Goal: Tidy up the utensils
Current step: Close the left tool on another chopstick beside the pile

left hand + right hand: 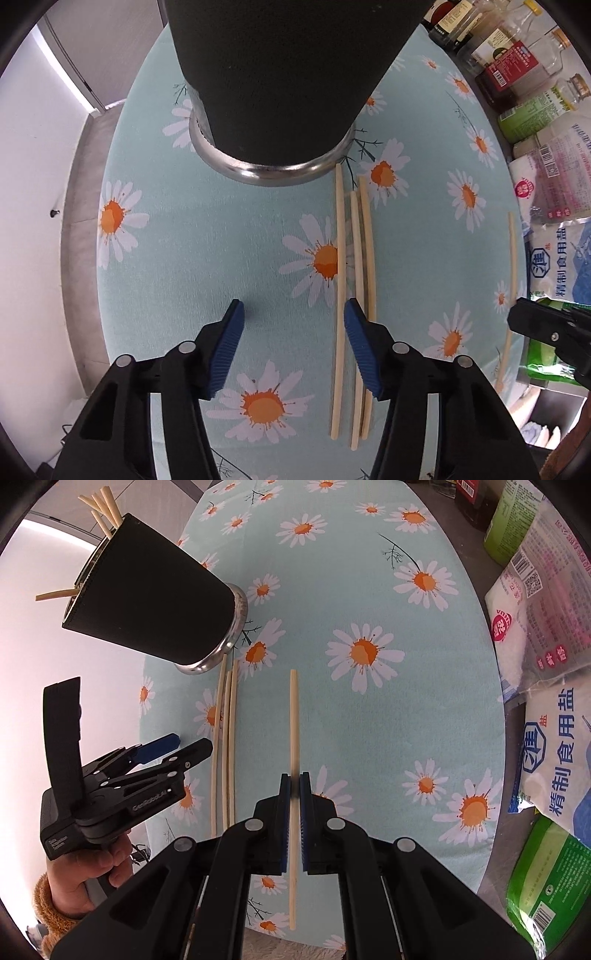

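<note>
Holder: tall black cup with a shiny steel base ring (155, 598), upright on the daisy-print pale-blue tablecloth (369, 720), near its left side in the right wrist view.
Holder contents: several pale wooden chopsticks (103, 502), tips fanning out above the rim, one leaning far sideways.
Loose chopsticks: three pale wooden sticks (354, 295) flat on the cloth, side by side, far ends just beside the holder's steel base.
Single chopstick: one more pale wooden stick (293, 775), well apart from the three, running between the right pads.
Right gripper (294, 786): black, blue-padded, jaws narrow, clamped on the single chopstick.
Left gripper (293, 314): about half wide, nothing between the pads; right pad over the three loose sticks, contact unclear.
Hand: left hand (92, 867) in a fuzzy tan sleeve (48, 901), around the left handle.
Surroundings: white salt bags (546, 738), a green packet (546, 893) and sauce bottles (498, 55) crowding the table's right edge.
</note>
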Tool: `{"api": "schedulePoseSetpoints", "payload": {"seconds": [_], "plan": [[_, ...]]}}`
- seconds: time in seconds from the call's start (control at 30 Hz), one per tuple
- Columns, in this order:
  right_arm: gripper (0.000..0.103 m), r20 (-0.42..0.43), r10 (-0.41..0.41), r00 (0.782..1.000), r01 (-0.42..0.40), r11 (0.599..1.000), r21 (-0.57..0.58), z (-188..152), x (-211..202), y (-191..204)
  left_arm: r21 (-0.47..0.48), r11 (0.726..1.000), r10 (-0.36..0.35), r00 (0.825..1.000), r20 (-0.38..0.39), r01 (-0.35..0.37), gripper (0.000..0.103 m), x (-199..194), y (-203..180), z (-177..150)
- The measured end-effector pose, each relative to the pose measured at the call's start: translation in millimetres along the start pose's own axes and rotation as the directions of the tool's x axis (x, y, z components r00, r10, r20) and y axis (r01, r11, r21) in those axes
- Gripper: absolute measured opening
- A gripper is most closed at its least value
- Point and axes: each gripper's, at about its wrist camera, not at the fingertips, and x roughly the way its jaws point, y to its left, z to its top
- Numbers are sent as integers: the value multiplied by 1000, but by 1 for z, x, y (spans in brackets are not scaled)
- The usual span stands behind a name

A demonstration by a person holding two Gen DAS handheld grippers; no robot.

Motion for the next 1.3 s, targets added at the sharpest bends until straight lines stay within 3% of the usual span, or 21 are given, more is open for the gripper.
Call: {"api": "schedulePoseSetpoints", "payload": {"seconds": [0.4,0.6,0.7,0.83,0.97,1.2,1.3], "plan": [[5,-4,31,1000,-31,999,-11,4,-2,-10,22,996,92,996,-17,-91,45,6,-29,9],[6,-14,45,999,-45,999,-16,5,1,-14,31,989,145,989,-18,-144,36,8,-39,11],[5,-17,52,999,-52,998,-25,6,3,-13,32,988,149,989,-18,-148,34,8,-46,12],[5,-25,59,998,-60,998,-37,6,6,-9,40,988,152,988,-24,-151,16,6,-48,13],[5,-24,69,997,-70,996,-51,6,9,-3,49,987,154,987,-38,-152,7,5,-39,15],[5,-28,72,997,-73,995,-63,6,13,6,100,985,143,988,-49,-138,5,7,-43,17],[5,-26,72,997,-73,996,-59,6,14,6,71,992,108,993,-45,-105,5,4,-39,14]]}}
